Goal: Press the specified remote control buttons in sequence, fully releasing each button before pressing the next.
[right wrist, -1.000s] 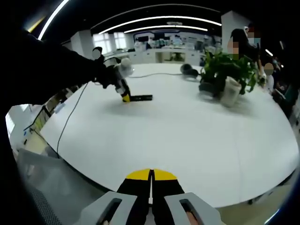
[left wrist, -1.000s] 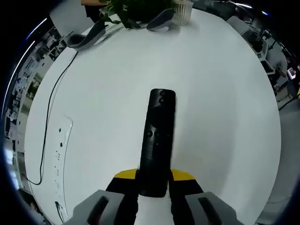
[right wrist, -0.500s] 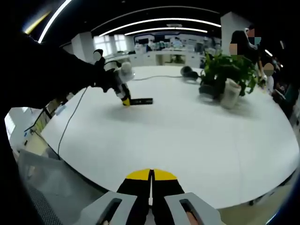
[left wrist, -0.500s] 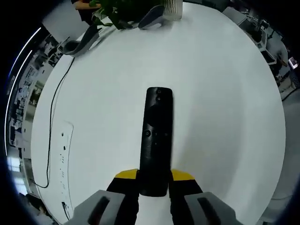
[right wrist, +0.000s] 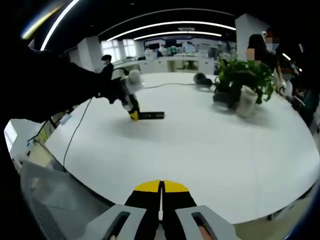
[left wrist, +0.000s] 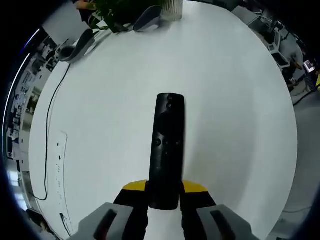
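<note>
A long black remote control [left wrist: 165, 148] points away from me over the white round table [left wrist: 235, 100], button side up. My left gripper [left wrist: 163, 192] is shut on its near end, the yellow-tipped jaws pressed against both sides. In the right gripper view the same remote [right wrist: 151, 115] shows small at the far left of the table, held by the left gripper [right wrist: 132, 113] in a person's dark-sleeved arm. My right gripper [right wrist: 161, 189] hovers off the table's near edge, jaws closed together with nothing between them.
A potted plant [right wrist: 239, 85] in a white pot stands at the far right of the table. Grey headphones [right wrist: 202, 78] lie behind it. A black cable [left wrist: 52, 110] and a white power strip [left wrist: 59, 165] run along the left side. A person stands behind the plant.
The left gripper view has shifted slightly with the held remote. In the right gripper view the left gripper and remote have drifted a little right and lower.
</note>
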Available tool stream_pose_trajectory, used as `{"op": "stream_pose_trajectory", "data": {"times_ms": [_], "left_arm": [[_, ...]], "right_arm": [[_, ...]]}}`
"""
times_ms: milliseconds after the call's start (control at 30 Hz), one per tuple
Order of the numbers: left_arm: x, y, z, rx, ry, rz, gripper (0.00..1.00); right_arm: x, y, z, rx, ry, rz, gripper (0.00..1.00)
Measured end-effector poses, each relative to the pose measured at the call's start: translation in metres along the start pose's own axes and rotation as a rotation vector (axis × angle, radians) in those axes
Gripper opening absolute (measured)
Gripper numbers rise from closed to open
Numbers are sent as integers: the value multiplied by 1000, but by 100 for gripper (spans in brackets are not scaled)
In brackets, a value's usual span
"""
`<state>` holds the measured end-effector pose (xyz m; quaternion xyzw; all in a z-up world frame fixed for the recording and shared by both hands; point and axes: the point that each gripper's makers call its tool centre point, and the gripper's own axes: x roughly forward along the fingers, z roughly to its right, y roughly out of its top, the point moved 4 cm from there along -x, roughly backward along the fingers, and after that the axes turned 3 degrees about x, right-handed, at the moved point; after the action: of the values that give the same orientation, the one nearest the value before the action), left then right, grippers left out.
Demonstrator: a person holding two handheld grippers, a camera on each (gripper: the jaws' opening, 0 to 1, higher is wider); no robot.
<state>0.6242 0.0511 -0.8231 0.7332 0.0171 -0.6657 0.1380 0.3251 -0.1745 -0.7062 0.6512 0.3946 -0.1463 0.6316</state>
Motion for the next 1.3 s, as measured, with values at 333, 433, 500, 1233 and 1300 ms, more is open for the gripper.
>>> {"op": "stream_pose_trajectory", "data": {"times_ms": [333,433,500,1233,1300], "left_arm": [[-1,-5,21,2,-15,7,23],[-2,-8,28,3,-23,3,23],[-2,-9,35,6,-29,3,23],[-9,-16,92,-10,-60,20,23],[-9,-16,97,-10,-63,22,23]], "right_arm": [[-1,2,-1,1,7,13,0],[-1,2,-1,1,8,16,0],[-2,3,-1,2,9,20,0],[-3,5,-5,-4,35,44,0],[-3,5,-5,-6,38,44,0]]}}
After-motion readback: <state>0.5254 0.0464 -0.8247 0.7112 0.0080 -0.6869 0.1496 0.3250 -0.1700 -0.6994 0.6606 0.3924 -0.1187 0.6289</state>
